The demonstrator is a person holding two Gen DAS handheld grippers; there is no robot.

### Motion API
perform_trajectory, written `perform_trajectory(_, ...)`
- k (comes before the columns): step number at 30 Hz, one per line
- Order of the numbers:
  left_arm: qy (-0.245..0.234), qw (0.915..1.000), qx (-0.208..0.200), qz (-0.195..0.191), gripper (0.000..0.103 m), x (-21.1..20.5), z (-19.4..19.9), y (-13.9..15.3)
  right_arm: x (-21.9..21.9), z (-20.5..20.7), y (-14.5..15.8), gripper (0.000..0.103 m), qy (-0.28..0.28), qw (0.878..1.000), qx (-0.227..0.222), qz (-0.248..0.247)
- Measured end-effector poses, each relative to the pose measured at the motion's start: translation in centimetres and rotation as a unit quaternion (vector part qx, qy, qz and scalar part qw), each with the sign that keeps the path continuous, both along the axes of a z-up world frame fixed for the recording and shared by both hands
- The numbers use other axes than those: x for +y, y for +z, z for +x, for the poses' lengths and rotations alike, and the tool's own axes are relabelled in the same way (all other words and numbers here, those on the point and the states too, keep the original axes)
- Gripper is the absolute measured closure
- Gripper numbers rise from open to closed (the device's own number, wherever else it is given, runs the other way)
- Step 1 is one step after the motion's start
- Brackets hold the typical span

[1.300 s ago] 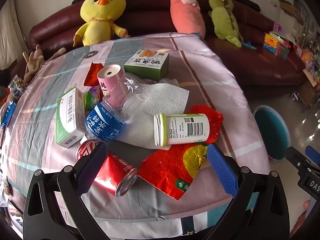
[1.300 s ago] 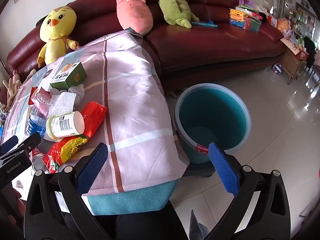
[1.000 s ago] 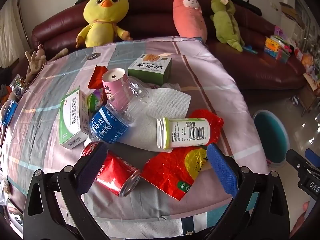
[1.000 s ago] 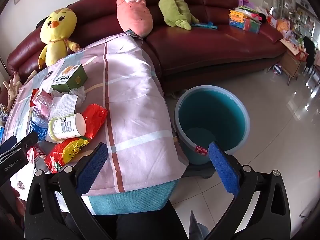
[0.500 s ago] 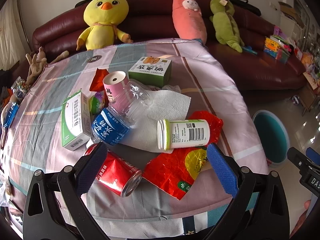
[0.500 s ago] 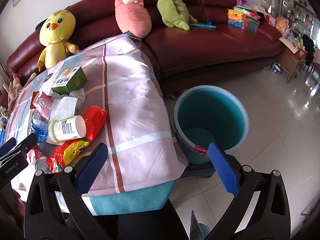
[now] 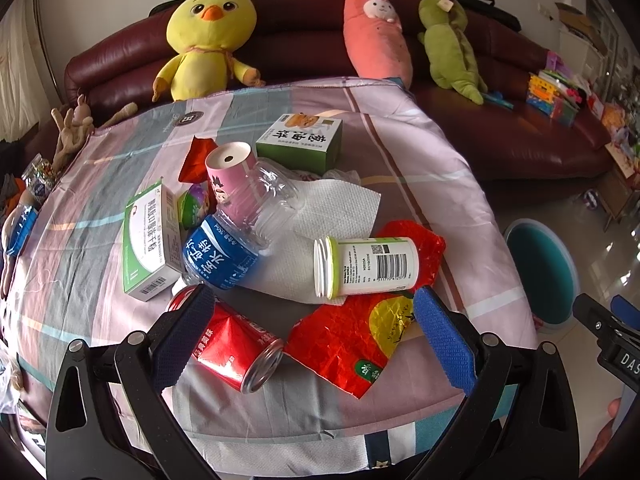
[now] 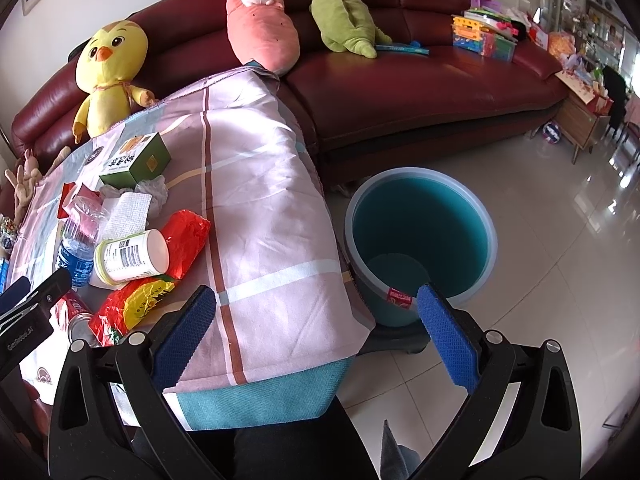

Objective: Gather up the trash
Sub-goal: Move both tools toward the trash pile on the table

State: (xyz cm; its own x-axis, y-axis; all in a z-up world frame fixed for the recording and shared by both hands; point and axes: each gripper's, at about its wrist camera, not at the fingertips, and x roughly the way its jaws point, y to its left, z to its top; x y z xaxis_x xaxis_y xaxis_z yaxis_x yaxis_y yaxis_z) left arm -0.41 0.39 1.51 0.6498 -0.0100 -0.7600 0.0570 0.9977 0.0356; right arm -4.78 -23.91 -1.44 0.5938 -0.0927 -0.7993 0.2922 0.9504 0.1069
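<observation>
Both grippers, left gripper [image 7: 310, 328] and right gripper [image 8: 316, 320], have fingers wide open and empty, so grabbing the red soda can [image 7: 236, 344] near the surface's front edge could easily roll it off, missing the teal bin [image 8: 420, 240].

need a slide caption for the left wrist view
Open left gripper hovering over table trash: a red can, red snack bag, white jar and water bottle.

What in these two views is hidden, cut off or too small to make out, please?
- Red can: in the left wrist view its near end sits behind the left hand-held gripper finger.
- Bin: in the right wrist view a blue pad covers part of the near rim.
- Small green item: largely hidden behind the white-and-green box.
- White jar label: print too small to read.
</observation>
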Motion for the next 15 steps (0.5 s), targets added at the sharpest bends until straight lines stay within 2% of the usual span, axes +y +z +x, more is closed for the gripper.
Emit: perform_trajectory(15,-0.002,0.9999,0.011,-0.007,0.004,0.6,-0.1,-1.4,0.6,0.2,-0.7,0.006,0.005,1.000,0.012,0.000)
